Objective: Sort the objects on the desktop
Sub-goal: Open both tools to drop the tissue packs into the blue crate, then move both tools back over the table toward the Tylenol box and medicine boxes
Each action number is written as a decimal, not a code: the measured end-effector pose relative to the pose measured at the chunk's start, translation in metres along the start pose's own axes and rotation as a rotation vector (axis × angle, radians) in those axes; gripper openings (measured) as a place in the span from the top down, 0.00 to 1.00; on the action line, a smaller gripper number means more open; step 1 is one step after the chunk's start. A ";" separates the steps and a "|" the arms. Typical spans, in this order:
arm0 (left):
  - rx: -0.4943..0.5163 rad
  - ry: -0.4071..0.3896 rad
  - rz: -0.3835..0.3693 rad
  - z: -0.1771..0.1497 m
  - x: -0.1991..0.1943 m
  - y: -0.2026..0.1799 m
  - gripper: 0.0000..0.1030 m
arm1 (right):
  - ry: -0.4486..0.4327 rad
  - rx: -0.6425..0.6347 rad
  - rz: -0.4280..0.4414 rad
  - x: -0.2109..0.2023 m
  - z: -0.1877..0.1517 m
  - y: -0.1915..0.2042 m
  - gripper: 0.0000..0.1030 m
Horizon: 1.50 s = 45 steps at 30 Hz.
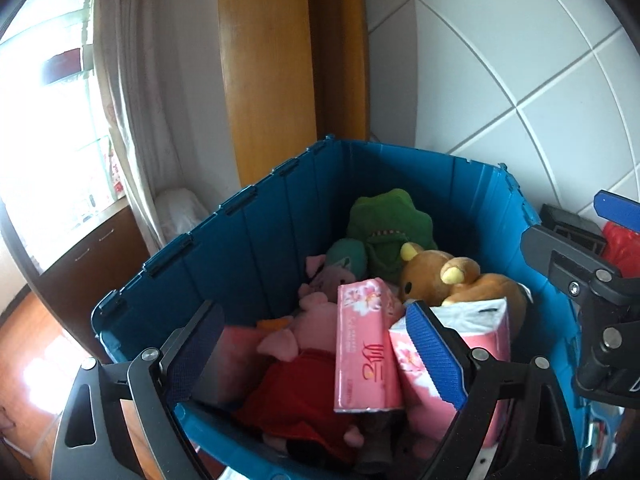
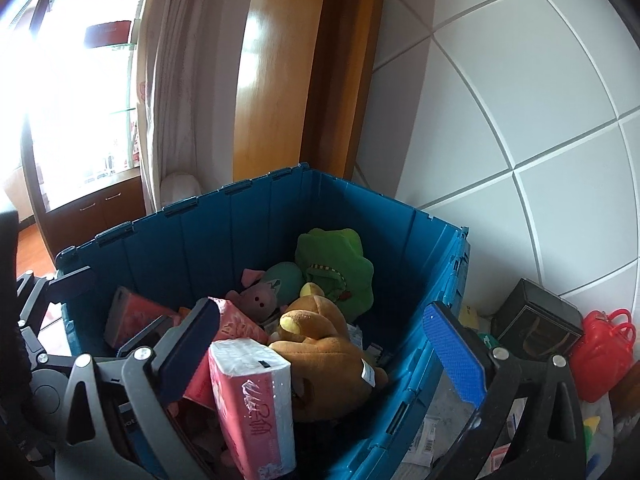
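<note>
Both hand-held grippers, left [image 1: 316, 356] and right [image 2: 324, 344], hung open over the blue crate [image 2: 208, 236]; near tissue pack [image 2: 256, 404] probably light, squashy, best pinched across its narrow sides.

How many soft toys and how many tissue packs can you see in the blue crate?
Soft toys: 5 (green plush, teal plush, brown bear, small pink pig, pig in red dress)
Tissue packs: 3 (upright pink pack, white-topped pack, pack by the left wall)
Total in the blue crate: 8
</note>
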<state>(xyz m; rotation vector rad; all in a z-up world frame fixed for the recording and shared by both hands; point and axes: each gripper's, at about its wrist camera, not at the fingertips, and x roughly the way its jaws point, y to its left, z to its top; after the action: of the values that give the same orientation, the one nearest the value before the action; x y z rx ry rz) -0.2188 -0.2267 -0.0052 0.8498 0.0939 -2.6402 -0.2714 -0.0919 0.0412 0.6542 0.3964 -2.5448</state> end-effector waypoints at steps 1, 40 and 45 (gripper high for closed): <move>0.001 -0.002 0.000 0.000 -0.001 -0.001 0.09 | 0.001 0.000 -0.002 -0.002 -0.001 -0.001 0.00; 0.300 0.083 -0.296 -0.101 -0.080 -0.377 0.09 | 0.193 0.491 -0.407 -0.180 -0.285 -0.366 0.00; 0.396 0.122 -0.365 -0.127 -0.058 -0.421 0.09 | 0.287 0.596 -0.483 -0.183 -0.339 -0.399 0.00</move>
<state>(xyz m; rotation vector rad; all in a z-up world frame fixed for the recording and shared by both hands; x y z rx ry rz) -0.2575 0.2061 -0.0958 1.2229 -0.2791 -2.9985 -0.2085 0.4432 -0.0886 1.2802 -0.1557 -3.0565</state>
